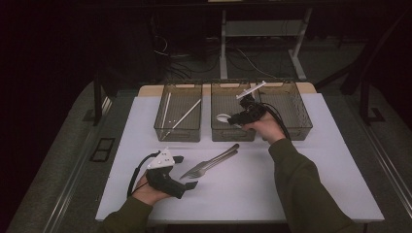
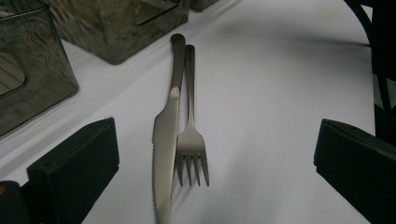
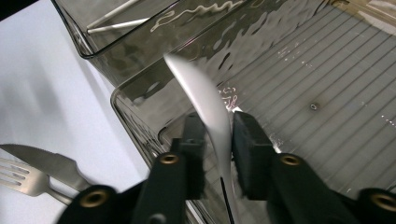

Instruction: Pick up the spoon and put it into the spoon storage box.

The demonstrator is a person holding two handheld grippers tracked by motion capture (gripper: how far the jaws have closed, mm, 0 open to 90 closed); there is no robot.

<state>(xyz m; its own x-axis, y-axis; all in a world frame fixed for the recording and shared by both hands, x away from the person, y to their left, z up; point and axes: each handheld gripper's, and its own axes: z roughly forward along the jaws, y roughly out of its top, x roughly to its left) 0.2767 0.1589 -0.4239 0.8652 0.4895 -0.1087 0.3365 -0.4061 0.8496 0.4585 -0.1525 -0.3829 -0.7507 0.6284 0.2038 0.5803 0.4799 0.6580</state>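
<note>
Smooth white spoon [image 3: 212, 112], ribbed clear bin [image 3: 327, 70]

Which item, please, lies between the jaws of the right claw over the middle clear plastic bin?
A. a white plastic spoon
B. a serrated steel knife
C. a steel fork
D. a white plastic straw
A: in the right gripper view the right claw has the white plastic spoon between its jaws above the middle clear plastic bin; the steel fork and serrated steel knife lie on the table.

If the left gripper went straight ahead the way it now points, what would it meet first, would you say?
Most likely the knife and fork, lying side by side on the table between the open left gripper's jaws; depth is uncertain.
</note>
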